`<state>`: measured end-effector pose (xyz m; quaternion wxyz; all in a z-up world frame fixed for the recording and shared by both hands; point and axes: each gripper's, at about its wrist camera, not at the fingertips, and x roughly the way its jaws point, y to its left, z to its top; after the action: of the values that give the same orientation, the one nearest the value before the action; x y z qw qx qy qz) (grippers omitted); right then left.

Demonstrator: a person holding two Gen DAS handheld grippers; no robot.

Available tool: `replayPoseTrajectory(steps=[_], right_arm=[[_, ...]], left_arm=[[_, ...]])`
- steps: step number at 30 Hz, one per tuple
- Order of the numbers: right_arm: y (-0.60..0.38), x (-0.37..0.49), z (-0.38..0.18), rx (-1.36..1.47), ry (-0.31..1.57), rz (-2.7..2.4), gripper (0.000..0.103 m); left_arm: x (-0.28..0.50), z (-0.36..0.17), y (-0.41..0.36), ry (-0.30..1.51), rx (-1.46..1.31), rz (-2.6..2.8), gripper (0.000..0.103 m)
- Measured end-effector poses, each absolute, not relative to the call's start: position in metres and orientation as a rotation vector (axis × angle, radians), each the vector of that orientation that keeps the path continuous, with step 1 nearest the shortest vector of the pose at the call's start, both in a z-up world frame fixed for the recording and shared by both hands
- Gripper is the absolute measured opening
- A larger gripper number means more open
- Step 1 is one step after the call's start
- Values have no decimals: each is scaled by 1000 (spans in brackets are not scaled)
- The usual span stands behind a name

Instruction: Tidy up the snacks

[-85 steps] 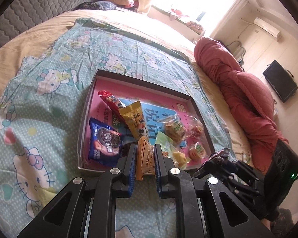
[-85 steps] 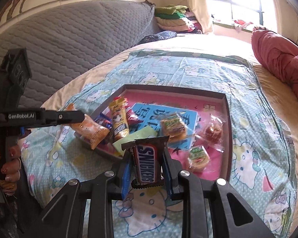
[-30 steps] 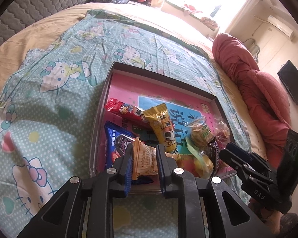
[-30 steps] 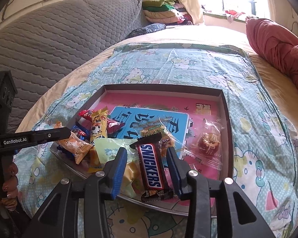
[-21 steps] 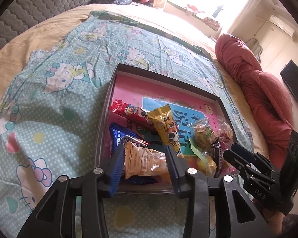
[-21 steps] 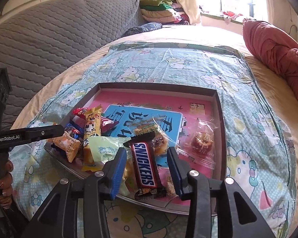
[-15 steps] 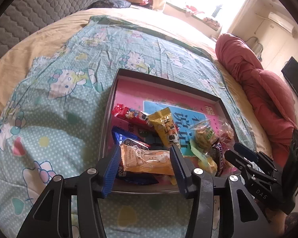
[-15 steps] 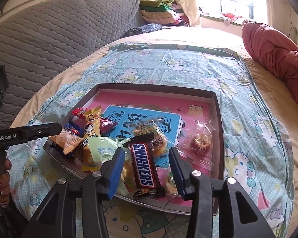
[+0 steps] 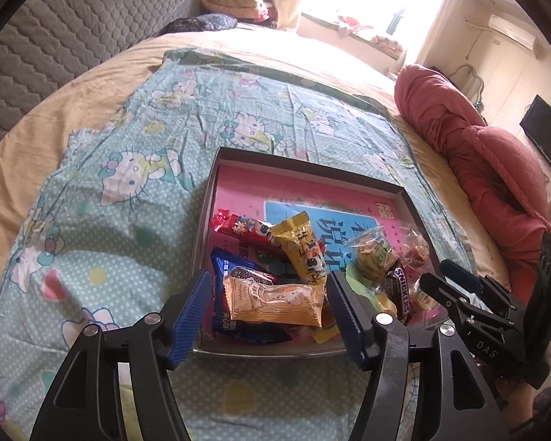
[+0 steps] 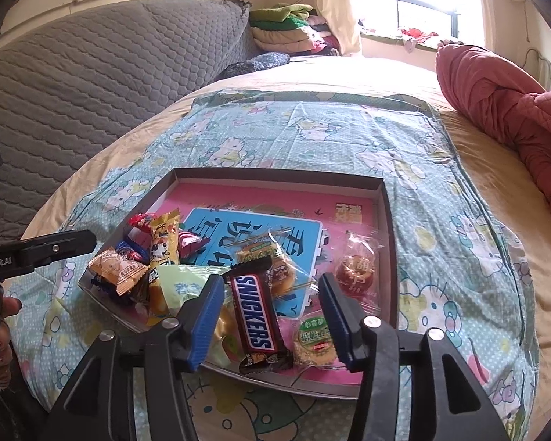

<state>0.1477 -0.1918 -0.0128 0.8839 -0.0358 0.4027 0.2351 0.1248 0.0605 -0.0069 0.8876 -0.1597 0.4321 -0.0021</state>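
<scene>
- Our left gripper (image 9: 268, 312) has just been opening; its ribbed blue pads (image 9: 189, 316) stand apart, clear of the orange packet (image 9: 275, 303) that lies loose between them.
- That packet is a crinkled, pillow-shaped foil pouch, lying crosswise on a dark blue wrapper (image 9: 235, 325) at the near left corner of the tray (image 9: 204, 235).
- Our right gripper (image 10: 272, 316) has also just been opening, its pads clear of the Snickers bar (image 10: 255, 310), a glossy brown oblong that rests lengthwise near the tray's front edge.
- The tray is a shallow rectangular box with thin dark walls and a pink printed floor bearing a blue panel (image 10: 238, 231).
- A yellow stick pack (image 9: 303, 250) leans over a red wrapper (image 9: 231, 224); beside the bar we see a round green-labelled cake (image 10: 314, 336) and a red sweet in clear film (image 10: 356, 270).
- The tray sits on a wrinkled teal cartoon-cat sheet (image 9: 128, 169), with a quilted grey headboard (image 10: 92, 73) behind and a bunched red quilt (image 9: 470, 154) to the right.
</scene>
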Motion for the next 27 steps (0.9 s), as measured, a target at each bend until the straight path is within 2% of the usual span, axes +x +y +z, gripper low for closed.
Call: replayPoseTrajectory(steps=[4,9,20,27], right_arm=[[-196,143,-5,-61,802,477,60],[-199,133,4,-68,756,462,66],[-201,104,24,-107,666,425,94],[-205,93,30,-102,650,372,101]], left_arm=[[120,-1,58,882,-304,-4,75],[113,7,53,863,-275,3,76],[97,19,45,856,-232,28,81],[86,26,41,845,-211,42,81]])
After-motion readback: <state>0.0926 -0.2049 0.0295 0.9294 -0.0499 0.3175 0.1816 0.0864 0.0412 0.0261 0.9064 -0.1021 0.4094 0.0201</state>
